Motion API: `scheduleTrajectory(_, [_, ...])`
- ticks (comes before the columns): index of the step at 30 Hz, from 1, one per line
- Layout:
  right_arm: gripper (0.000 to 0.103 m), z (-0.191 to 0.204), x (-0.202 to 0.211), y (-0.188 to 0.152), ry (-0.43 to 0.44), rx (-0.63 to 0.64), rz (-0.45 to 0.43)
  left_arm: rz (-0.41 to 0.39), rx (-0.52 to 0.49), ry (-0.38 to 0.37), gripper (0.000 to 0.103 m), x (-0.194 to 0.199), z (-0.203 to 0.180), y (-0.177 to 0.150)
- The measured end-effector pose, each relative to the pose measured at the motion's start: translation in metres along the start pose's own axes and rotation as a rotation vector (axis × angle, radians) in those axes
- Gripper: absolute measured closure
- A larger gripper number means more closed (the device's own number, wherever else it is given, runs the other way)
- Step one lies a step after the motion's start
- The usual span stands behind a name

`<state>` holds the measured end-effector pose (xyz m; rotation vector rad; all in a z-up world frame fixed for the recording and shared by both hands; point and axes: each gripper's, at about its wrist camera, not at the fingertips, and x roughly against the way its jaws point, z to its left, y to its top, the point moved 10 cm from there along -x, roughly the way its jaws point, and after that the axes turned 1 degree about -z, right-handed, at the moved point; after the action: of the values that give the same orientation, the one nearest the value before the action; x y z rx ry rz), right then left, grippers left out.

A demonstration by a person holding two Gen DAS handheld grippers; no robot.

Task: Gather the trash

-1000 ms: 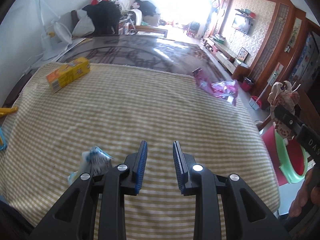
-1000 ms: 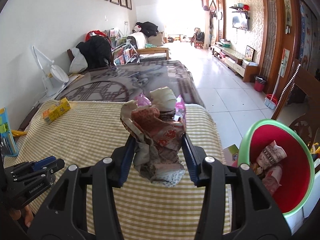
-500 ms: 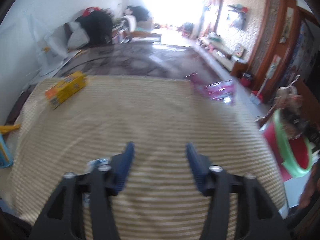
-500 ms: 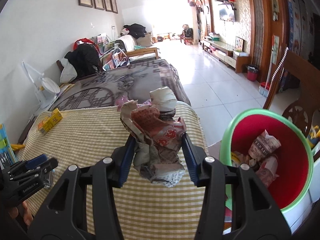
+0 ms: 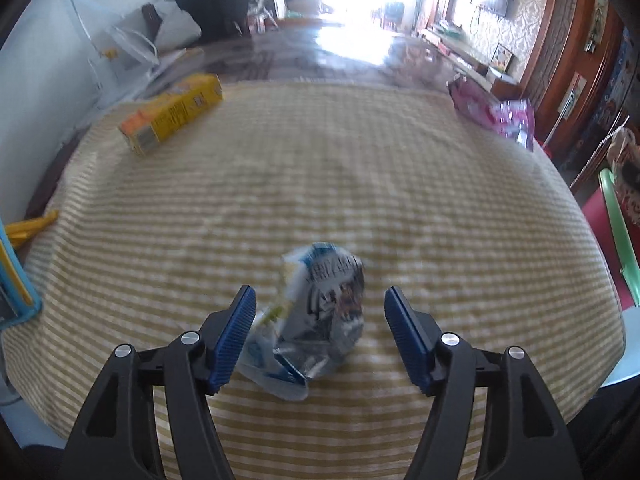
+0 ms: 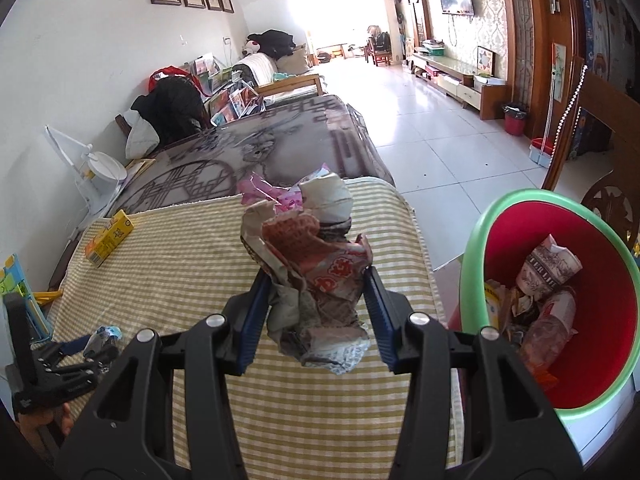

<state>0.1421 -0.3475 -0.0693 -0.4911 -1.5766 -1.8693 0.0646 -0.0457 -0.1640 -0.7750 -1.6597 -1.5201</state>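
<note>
A crumpled blue and silver wrapper (image 5: 320,316) lies on the yellow striped tablecloth (image 5: 320,168). My left gripper (image 5: 320,332) is open with its jaws on either side of the wrapper, apart from it. My right gripper (image 6: 316,312) is shut on a crumpled red and white paper wrapper (image 6: 316,280), held above the table's right edge. A red bin with a green rim (image 6: 600,304) stands just to its right and holds several pieces of trash. A pink wrapper (image 5: 500,114) lies at the far right corner of the table.
A yellow carton (image 5: 172,112) lies at the table's far left. A blue item (image 5: 16,280) and yellow sticks (image 5: 32,228) sit at the left edge. A dark table (image 6: 260,144), a white fan (image 6: 96,164) and a sofa stand beyond.
My left gripper has opened wider and swung left until the blue wrapper lies between its jaws. My right gripper has carried its wrapper rightward, nearer the bin.
</note>
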Motion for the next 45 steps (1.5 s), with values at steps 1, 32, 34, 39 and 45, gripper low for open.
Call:
scheduleTrajectory(1, [0.058, -0.001, -0.001, 0.000, -0.002, -0.001, 0.003, 0.007, -0.003, 0.000, 0.039, -0.002, -0.001, -0.004])
scheduleTrajectory(32, [0.057, -0.022, 0.006, 0.009, -0.074, 0.015, -0.038, -0.091, 0.029, -0.146, 0.079, 0.025, -0.057, 0.022])
scheduleTrajectory(34, [0.057, -0.043, 0.014, 0.012, -0.105, -0.016, -0.057, -0.095, 0.008, -0.184, 0.079, 0.028, -0.078, 0.026])
scheduleTrajectory(39, [0.057, -0.103, 0.033, 0.014, -0.204, -0.127, -0.096, -0.100, -0.037, -0.265, 0.079, 0.033, -0.126, 0.035])
scheduleTrajectory(45, [0.034, -0.164, 0.042, 0.009, -0.377, -0.249, -0.096, -0.106, -0.070, -0.392, 0.079, 0.039, -0.196, 0.051])
